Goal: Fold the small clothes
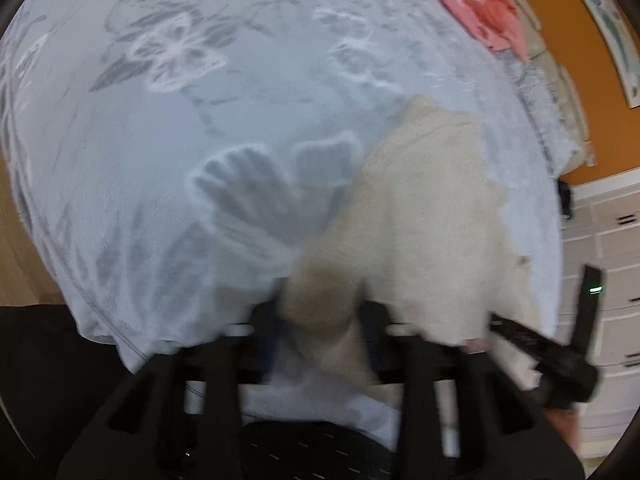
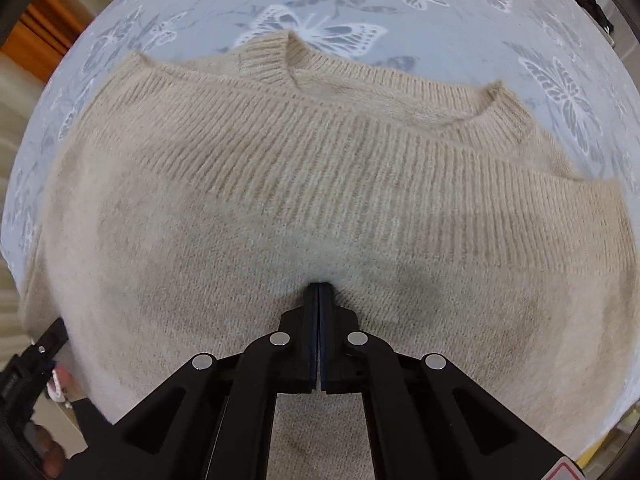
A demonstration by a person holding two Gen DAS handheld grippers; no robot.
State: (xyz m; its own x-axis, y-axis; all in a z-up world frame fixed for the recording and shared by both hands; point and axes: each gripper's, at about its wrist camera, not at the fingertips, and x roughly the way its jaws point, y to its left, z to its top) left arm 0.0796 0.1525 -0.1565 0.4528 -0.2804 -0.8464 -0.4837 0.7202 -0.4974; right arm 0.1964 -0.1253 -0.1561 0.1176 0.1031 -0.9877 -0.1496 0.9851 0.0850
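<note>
Right wrist view: right gripper [image 2: 319, 286] has both fingers pressed together at the tips, the tips sunk into the knit of the beige sweater [image 2: 320, 184]; fabric puckers and darkens around them, so they look to be pinching a fold of the body panel, though the nipped cloth itself is hidden; the sweater spreads ahead of the fingers and to both sides, with a ribbed band running across just beyond the tips and the ribbed neckline [image 2: 292, 62] farther ahead; it lies on a pale blue butterfly-print blanket [image 2: 560, 88] that shows beyond and beside the garment; the left gripper's black body and part of a hand [image 2: 60, 384] appear at the lower left edge. Left wrist view, blurred: left gripper [image 1: 320, 316] holds a bunched beige edge of the sweater [image 1: 424, 216] between its fingers, which stand apart around the wad; the rest of the garment extends ahead and to the right of the fingers over the same blanket [image 1: 160, 140]; far ahead to the right lies a pink cloth [image 1: 480, 8] near an orange wall [image 1: 568, 40]; white drawers [image 1: 612, 264] stand to the right.
</note>
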